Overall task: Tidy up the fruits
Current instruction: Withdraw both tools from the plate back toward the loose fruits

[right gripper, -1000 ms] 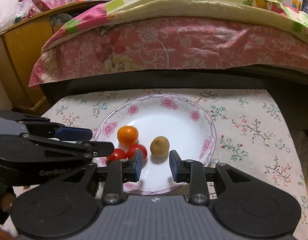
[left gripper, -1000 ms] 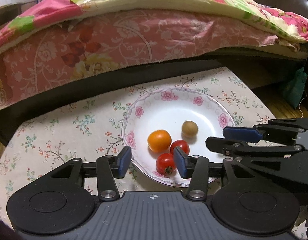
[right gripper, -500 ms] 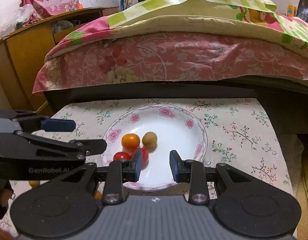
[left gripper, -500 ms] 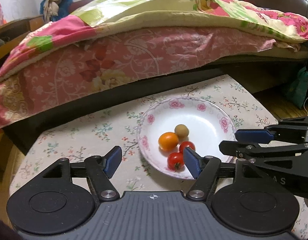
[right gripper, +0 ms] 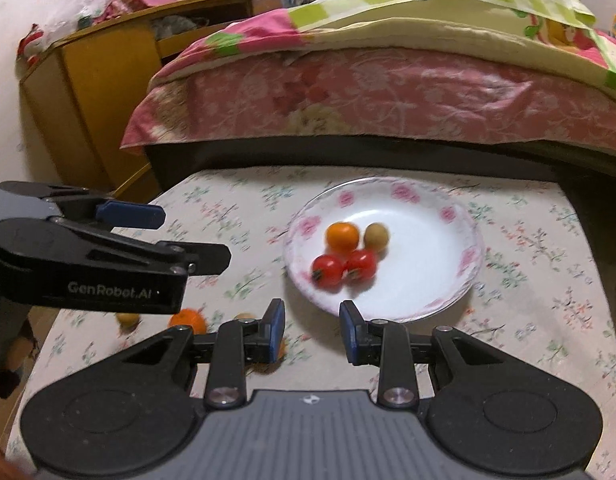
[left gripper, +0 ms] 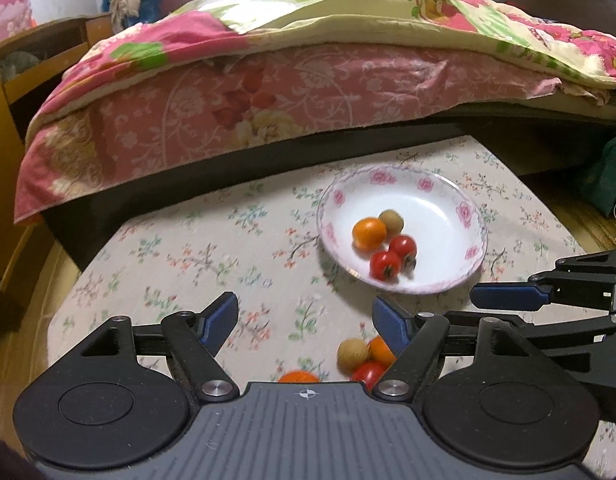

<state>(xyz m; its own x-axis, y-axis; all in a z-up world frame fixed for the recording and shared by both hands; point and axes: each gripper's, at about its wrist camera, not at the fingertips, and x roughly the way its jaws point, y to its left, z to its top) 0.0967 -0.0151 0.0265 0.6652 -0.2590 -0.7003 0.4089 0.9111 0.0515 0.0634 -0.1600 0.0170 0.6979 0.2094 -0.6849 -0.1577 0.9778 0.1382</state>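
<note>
A white plate with pink flowers (left gripper: 435, 216) (right gripper: 427, 216) sits on the floral cloth. It holds an orange fruit (left gripper: 368, 233), a brown fruit (left gripper: 391, 220) and two red tomatoes (left gripper: 385, 265) (right gripper: 327, 271). More loose fruit lies on the cloth close to me: a brown one (left gripper: 351, 354), an orange one (left gripper: 381, 350), a red one (left gripper: 367, 372) and another orange one (right gripper: 188, 320). My left gripper (left gripper: 304, 304) hovers short of the plate, its jaws opening with nothing between them. My right gripper (right gripper: 311, 307) is shut and empty, just in front of the plate's near rim.
The cloth covers a small table (left gripper: 188, 256) that stands against a bed with a pink floral cover (left gripper: 308, 92). A yellow wooden cabinet (right gripper: 88, 80) stands at the left. The table's edges drop off at left and right.
Both grippers pulled back from the plate, which now looks smaller and farther. The left jaws spread wider. Loose fruit on the near cloth came into view.
</note>
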